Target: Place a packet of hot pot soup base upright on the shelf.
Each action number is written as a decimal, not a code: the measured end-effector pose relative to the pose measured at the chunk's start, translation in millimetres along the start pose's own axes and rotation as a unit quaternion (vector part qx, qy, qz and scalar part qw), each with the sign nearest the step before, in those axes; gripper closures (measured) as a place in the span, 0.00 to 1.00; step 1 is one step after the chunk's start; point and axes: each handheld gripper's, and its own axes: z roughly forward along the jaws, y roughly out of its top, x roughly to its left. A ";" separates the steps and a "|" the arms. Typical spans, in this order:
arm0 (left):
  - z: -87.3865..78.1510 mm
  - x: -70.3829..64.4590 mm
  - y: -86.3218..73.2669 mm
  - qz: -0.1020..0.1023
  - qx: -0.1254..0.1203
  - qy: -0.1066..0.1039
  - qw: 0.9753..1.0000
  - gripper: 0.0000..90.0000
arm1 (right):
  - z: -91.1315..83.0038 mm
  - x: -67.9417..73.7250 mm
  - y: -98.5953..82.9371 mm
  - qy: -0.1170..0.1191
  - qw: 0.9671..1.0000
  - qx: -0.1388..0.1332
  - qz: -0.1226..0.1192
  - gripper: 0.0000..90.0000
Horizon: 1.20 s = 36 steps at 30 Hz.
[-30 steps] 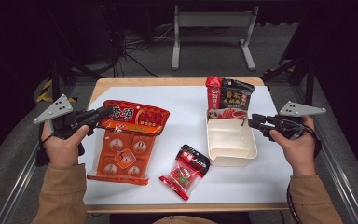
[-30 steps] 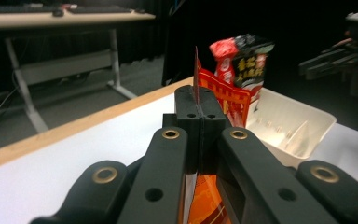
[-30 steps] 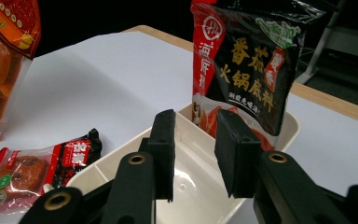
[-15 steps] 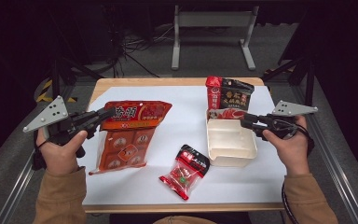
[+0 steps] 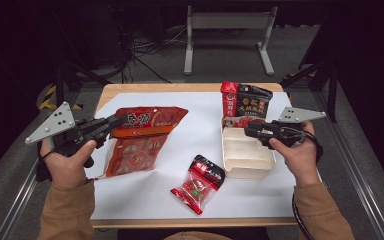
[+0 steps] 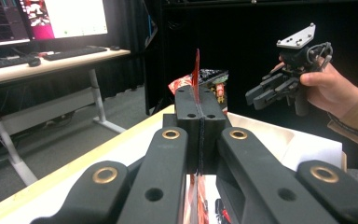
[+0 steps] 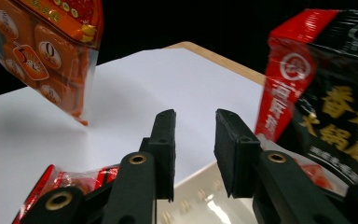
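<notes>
High view: orange snack bag clamped in left gripper.

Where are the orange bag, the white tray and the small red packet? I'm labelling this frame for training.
orange bag [image 5: 140, 142], high view, on its clear lower half.
white tray [image 5: 243, 172], high view, on its near rim.
small red packet [image 5: 198, 183], high view, on its middle.

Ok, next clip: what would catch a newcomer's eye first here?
The big orange snack bag, pinched at its top edge by the left hand-held gripper and lifted off the white table sheet on the left side. Next, the right hand-held gripper, jaws open, hovering over the cream tray on the right.
</notes>
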 end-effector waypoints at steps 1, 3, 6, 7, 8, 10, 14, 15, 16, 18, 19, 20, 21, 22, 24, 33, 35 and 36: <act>0.8 -0.7 0.4 -0.002 -0.001 -0.004 1.000 1.00 | 2.2 1.5 1.1 0.003 1.000 0.000 -0.001 0.76; 2.8 -2.2 1.4 -0.001 -0.006 -0.007 1.000 1.00 | 11.3 7.8 6.0 0.015 1.000 -0.003 -0.008 0.74; 4.6 -4.7 2.6 -0.001 -0.009 -0.012 1.000 1.00 | 19.1 14.2 11.1 0.028 1.000 -0.006 -0.014 0.72; 4.6 -4.7 2.6 -0.001 -0.009 -0.012 1.000 1.00 | 19.1 14.2 11.1 0.028 1.000 -0.006 -0.014 0.72; 5.8 -6.5 3.5 0.001 -0.008 -0.014 1.000 1.00 | 24.0 18.6 14.5 0.036 0.999 -0.009 -0.018 0.70; 7.2 -7.6 4.2 0.005 -0.009 -0.015 1.000 1.00 | 25.9 20.2 15.8 0.040 0.999 -0.010 -0.019 0.69; 11.2 -8.8 4.7 0.007 -0.011 -0.018 1.000 1.00 | 37.4 28.6 22.5 0.063 0.998 -0.015 -0.023 0.67; 12.4 -9.3 4.6 0.005 -0.011 -0.018 1.000 1.00 | 39.8 30.7 24.0 0.067 0.997 -0.015 -0.025 0.66; 13.5 -9.6 4.6 0.005 -0.012 -0.019 1.000 1.00 | 42.9 32.8 25.9 0.072 0.997 -0.017 -0.028 0.64; 15.1 -10.4 4.8 0.008 -0.012 -0.022 1.000 1.00 | 47.8 35.7 28.5 0.080 0.996 -0.022 -0.026 0.61; 16.0 -11.2 4.9 0.007 -0.013 -0.022 1.000 1.00 | 49.6 36.7 29.3 0.082 0.996 -0.025 -0.025 0.60; 16.8 -11.6 5.1 0.009 -0.015 -0.024 1.000 1.00 | 52.0 38.0 30.3 0.085 0.996 -0.026 -0.026 0.60; 17.4 -12.5 5.3 0.010 -0.015 -0.025 1.000 1.00 | 54.2 39.3 31.4 0.087 0.995 -0.026 -0.028 0.59; 17.9 -13.0 5.4 0.010 -0.017 -0.026 0.999 1.00 | 57.1 41.0 32.6 0.089 0.995 -0.027 -0.029 0.57; 18.7 -14.8 5.9 0.012 -0.018 -0.029 0.999 1.00 | 60.8 43.1 34.4 0.094 0.995 -0.031 -0.031 0.52; 21.1 -25.3 9.9 0.021 -0.022 -0.044 0.999 1.00 | 75.9 53.7 40.2 0.129 0.989 -0.057 -0.030 0.37; 21.7 -26.9 10.5 0.020 -0.025 -0.047 0.998 1.00 | 80.4 56.1 38.9 0.137 0.988 -0.056 -0.033 0.35; 22.3 -27.2 10.8 0.022 -0.026 -0.048 0.998 1.00 | 82.8 57.4 38.0 0.142 0.988 -0.056 -0.032 0.34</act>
